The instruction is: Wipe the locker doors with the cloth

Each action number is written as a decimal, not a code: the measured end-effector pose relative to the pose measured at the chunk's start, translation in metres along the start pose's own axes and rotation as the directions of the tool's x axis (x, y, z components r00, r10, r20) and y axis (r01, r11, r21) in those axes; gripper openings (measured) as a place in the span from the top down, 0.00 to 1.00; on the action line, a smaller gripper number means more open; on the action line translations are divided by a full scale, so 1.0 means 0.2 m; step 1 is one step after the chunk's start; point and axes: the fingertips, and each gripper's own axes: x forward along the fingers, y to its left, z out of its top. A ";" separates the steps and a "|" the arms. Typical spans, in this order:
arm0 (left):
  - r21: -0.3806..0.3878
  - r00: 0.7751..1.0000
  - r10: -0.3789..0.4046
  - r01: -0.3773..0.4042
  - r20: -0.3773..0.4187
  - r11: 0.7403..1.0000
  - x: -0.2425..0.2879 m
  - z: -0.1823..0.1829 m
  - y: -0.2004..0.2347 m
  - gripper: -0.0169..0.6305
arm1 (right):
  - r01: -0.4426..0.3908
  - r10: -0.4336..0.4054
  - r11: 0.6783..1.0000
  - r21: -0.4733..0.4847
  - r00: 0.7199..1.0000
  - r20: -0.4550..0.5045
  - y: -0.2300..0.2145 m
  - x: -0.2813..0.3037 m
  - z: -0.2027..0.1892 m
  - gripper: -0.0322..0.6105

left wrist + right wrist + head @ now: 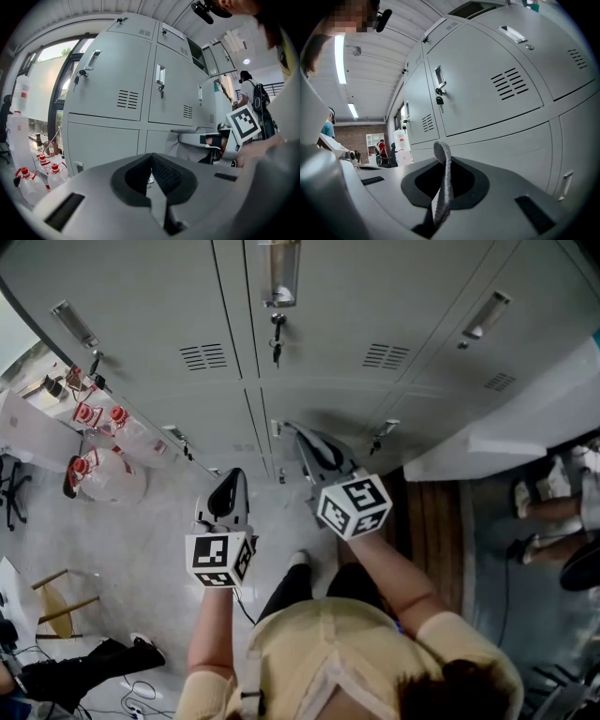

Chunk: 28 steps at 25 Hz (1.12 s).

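Note:
Grey locker doors (328,381) fill the top of the head view, with louvre vents and handles; keys (277,338) hang from one lock. My right gripper (298,435) is close in front of a lower door and is shut on a grey cloth (323,448). In the right gripper view a strip of the cloth (442,178) stands up between the jaws of the right gripper (440,197). My left gripper (229,489) hangs lower left of it, away from the doors. In its own view the left gripper (152,183) is shut and holds nothing, facing the lockers (112,93).
Several clear bottles with red caps (94,442) stand on the floor left of the lockers. A wooden stool (56,601) and cables lie at lower left. A white ledge (506,442) juts out at right, with another person's feet (562,493) beyond it.

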 end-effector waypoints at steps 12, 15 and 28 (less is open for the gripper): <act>-0.023 0.999 0.052 -0.052 -0.002 0.998 0.09 0.00 0.19 0.97 | 0.019 -0.019 0.999 -0.051 1.000 -0.003 -0.05 0.33 -0.01 0.93; -0.022 0.998 0.055 -0.055 -0.004 0.998 0.11 -0.01 0.24 0.97 | 0.028 -0.029 0.998 -0.064 1.000 -0.009 -0.05 0.38 -0.02 0.93; -0.026 1.000 -0.013 0.012 -0.021 1.000 0.24 -0.02 0.22 0.97 | 0.162 -0.164 0.983 -0.085 0.986 -0.012 -0.28 0.30 -0.02 0.93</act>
